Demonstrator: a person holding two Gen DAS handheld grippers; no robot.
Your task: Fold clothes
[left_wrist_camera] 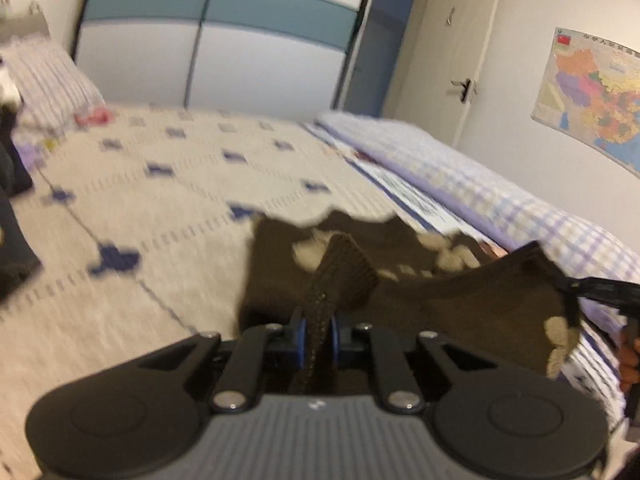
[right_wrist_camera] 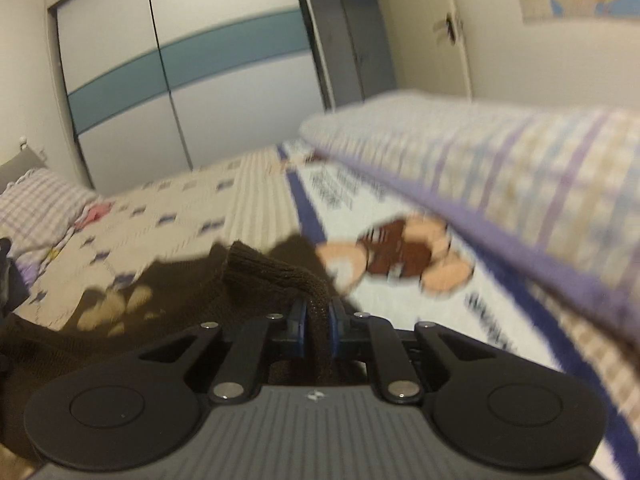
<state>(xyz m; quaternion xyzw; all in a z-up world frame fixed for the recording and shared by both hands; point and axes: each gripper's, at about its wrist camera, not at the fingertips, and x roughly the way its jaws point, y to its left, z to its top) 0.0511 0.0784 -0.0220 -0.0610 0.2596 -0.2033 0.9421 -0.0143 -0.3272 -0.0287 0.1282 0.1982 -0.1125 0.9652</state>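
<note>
- The left gripper [left_wrist_camera: 319, 330] has its blue-padded fingers [left_wrist_camera: 301, 334] clamped on a ribbed edge of the brown sweater [left_wrist_camera: 460, 300]; the knit runs up between the pads and fans out above them.
- The right gripper [right_wrist_camera: 319, 330] grips the same way: its fingers [right_wrist_camera: 335, 330] are pressed shut on a ribbed fold of the sweater [right_wrist_camera: 192, 300].
- In the left view the right gripper [left_wrist_camera: 576, 286] shows at the right edge, pinching the sweater's far corner, so the cloth hangs stretched between the two.
- The sweater is dark brown with cream blotches and is held over the bed [left_wrist_camera: 120, 216], just above its grey cover with blue marks.
- Beside it on the right lies a white sheet [right_wrist_camera: 400, 216] with a blue border and a cartoon print.
- Right of the sheet a folded checked quilt [left_wrist_camera: 500, 192] lies along the bed's side.
- At the bed's head, left, sits a checked pillow [left_wrist_camera: 52, 76], with something pink [left_wrist_camera: 94, 116] near it, too blurred to name.
- Behind the bed stands a white wardrobe [left_wrist_camera: 224, 52] with a teal band.
- On the right wall hang a door [left_wrist_camera: 464, 72] and a map [left_wrist_camera: 592, 92].
</note>
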